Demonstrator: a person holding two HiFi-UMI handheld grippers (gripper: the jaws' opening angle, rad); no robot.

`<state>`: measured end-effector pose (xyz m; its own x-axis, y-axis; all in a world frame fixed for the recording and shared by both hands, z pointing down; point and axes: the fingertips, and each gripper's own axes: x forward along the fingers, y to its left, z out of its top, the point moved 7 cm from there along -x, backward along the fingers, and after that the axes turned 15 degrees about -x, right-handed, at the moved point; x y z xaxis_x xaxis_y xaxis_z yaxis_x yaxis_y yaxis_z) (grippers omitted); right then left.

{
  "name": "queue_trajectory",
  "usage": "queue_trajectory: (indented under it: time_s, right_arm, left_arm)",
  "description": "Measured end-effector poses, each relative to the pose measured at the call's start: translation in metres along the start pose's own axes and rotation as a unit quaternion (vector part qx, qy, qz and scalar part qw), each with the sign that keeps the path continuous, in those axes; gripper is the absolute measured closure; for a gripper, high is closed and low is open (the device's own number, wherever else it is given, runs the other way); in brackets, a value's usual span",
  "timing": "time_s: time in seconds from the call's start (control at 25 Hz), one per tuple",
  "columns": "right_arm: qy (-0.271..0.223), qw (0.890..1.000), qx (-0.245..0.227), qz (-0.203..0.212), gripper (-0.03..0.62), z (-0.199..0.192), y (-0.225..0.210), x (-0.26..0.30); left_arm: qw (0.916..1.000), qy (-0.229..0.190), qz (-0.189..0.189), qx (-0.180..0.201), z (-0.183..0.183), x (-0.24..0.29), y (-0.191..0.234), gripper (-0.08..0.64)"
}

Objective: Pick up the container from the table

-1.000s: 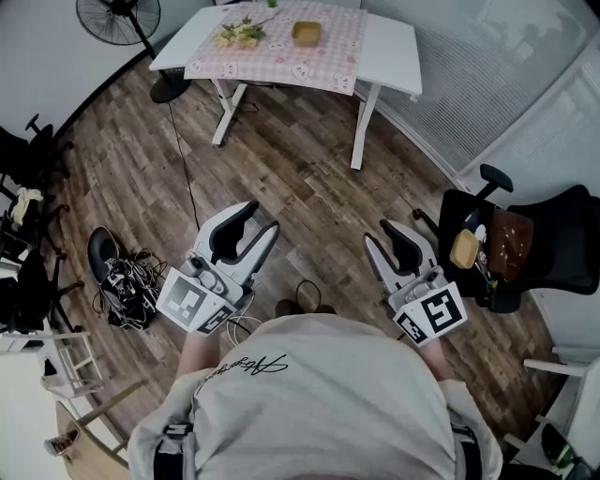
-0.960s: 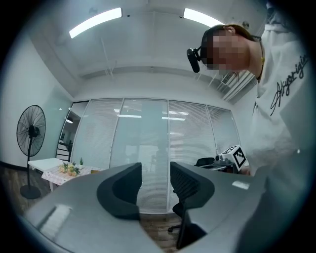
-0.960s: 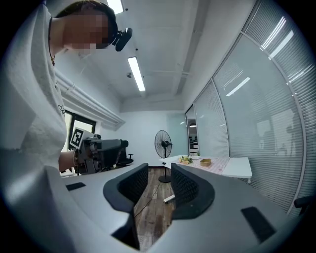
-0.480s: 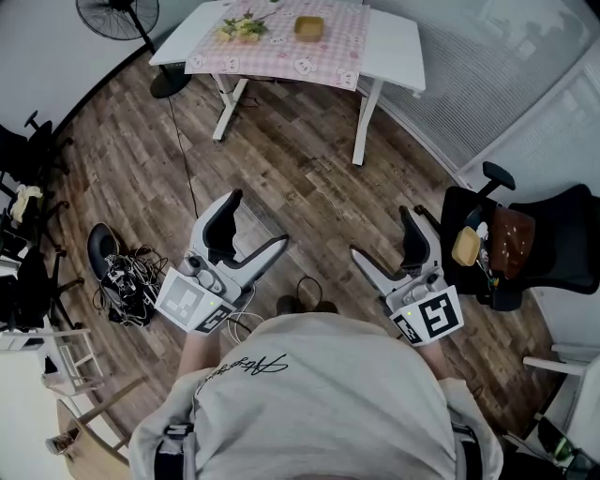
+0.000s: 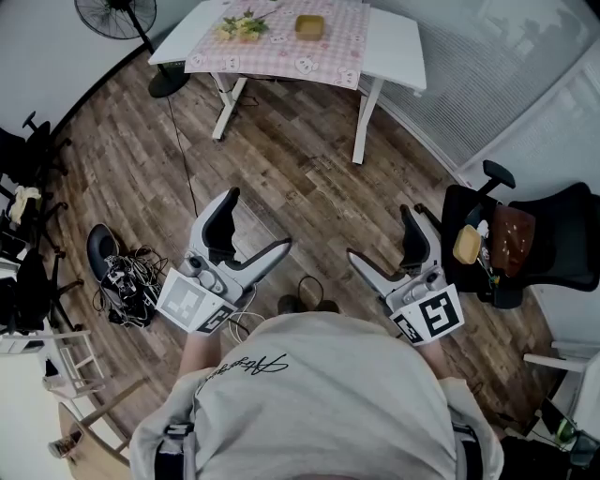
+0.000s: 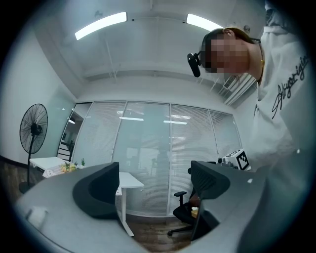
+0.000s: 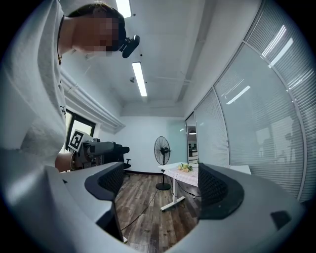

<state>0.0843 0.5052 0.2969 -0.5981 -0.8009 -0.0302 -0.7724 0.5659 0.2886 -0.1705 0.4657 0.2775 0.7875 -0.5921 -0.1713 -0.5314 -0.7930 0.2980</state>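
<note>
The container (image 5: 309,26) is a small yellowish box on the pink checked cloth of a white table (image 5: 394,47) far across the room, beside a bunch of flowers (image 5: 240,26). I stand well back from it. My left gripper (image 5: 255,225) and right gripper (image 5: 380,236) are held out over the wood floor, both far from the table. Their jaws are opening wide, with nothing between them. In the left gripper view the left gripper (image 6: 153,185) frames only the room. In the right gripper view the right gripper (image 7: 160,190) frames the table (image 7: 183,174) in the distance.
A standing fan (image 5: 117,19) is left of the table. A black office chair (image 5: 525,239) with things on it stands at the right. Cables and a dark object (image 5: 117,277) lie on the floor at the left, near more chairs (image 5: 19,159). Blinds cover a glass wall (image 5: 487,84).
Both grippers' jaws have spread from nearly closed to wide apart. The hands have stayed where they were.
</note>
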Motion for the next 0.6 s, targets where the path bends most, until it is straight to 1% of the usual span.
queue_trajectory:
  time_s: [0.28,0.6]
  right_arm:
    - [0.007,1.000,0.004,-0.006,0.136,-0.001,0.009,0.012]
    - [0.014,1.000,0.010,-0.011,0.137,0.001,0.030,0.033]
  left_arm:
    - [1.0000,0.001,-0.008,-0.004,0.003,-0.007,0.013,0.121]
    - [0.9999,0.006,-0.014,-0.003,0.010,-0.026,0.034,0.120]
